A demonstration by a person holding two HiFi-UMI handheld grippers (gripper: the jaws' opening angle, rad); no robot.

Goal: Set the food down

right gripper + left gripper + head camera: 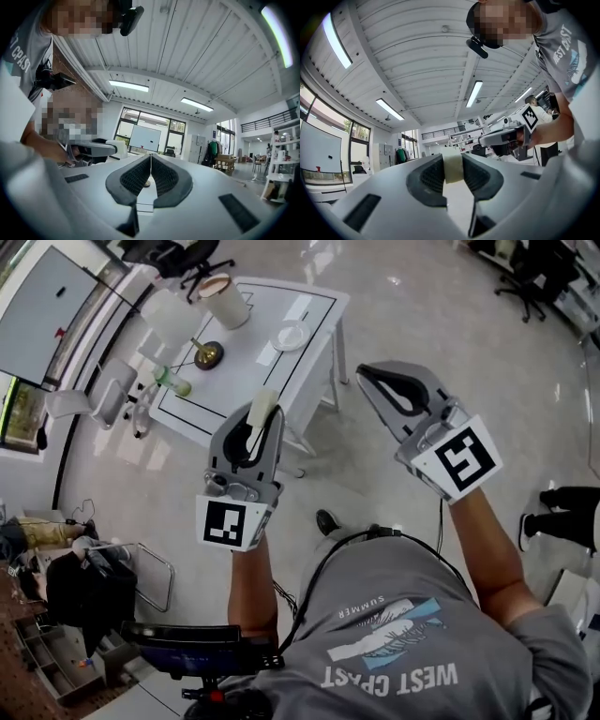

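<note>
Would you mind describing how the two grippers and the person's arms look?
The left gripper and right gripper are light grey shells with black ribbed pads inside the jaws. Each carries a white cube with a black square marker. The person wears a grey short-sleeved T-shirt with white print; a black cable lies over it.

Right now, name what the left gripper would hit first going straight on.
Probably nothing near: the left gripper, holding the pale food piece, points level over the white table toward the small plate, seemingly above both. Height is unclear.
</note>
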